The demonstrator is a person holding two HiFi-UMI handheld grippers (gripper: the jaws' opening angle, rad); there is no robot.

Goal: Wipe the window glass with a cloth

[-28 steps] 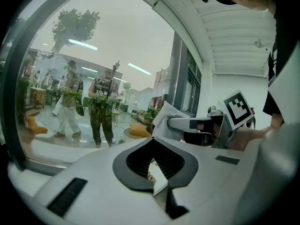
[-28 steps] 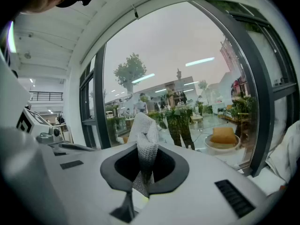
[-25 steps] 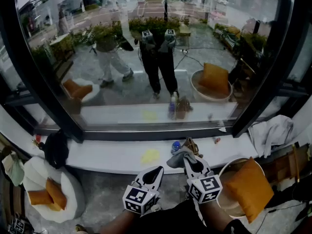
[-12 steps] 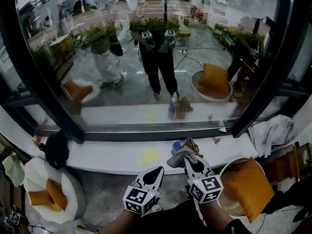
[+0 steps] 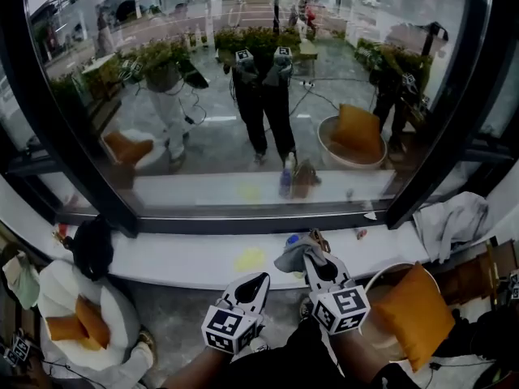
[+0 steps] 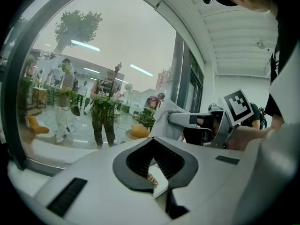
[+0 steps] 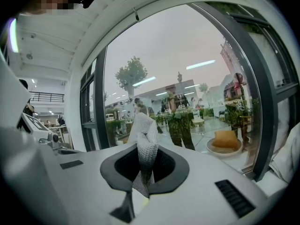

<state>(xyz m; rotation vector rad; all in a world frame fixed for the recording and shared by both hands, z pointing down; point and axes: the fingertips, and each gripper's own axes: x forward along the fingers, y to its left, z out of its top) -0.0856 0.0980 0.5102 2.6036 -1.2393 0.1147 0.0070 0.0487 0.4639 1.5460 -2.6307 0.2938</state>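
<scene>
Nearest: left hand-held gripper [image 5: 259, 282], held low in front of the body, jaws together with nothing between them. Just beside it is the right hand-held gripper [image 5: 313, 266], jaws clamped on a pale grey mesh cloth [image 5: 293, 255]. A bunched fold stands up past the tips.

Beyond: long white window sill [image 5: 178, 259], then the large dark-framed window glass [image 5: 243, 136]. The cloth hangs over the sill's near edge, apart from the pane.

Judgement: wiping has not begun; the step in hand is carrying the cloth to the glass. To do it well:
- Raise the right hand-held gripper and meet the pane with the loose fold, not the hard jaw tips.
- Keep the clamp firm, since only a narrow pinch holds the cloth.
- Press lightly and work in overlapping strokes from the top downward.
</scene>
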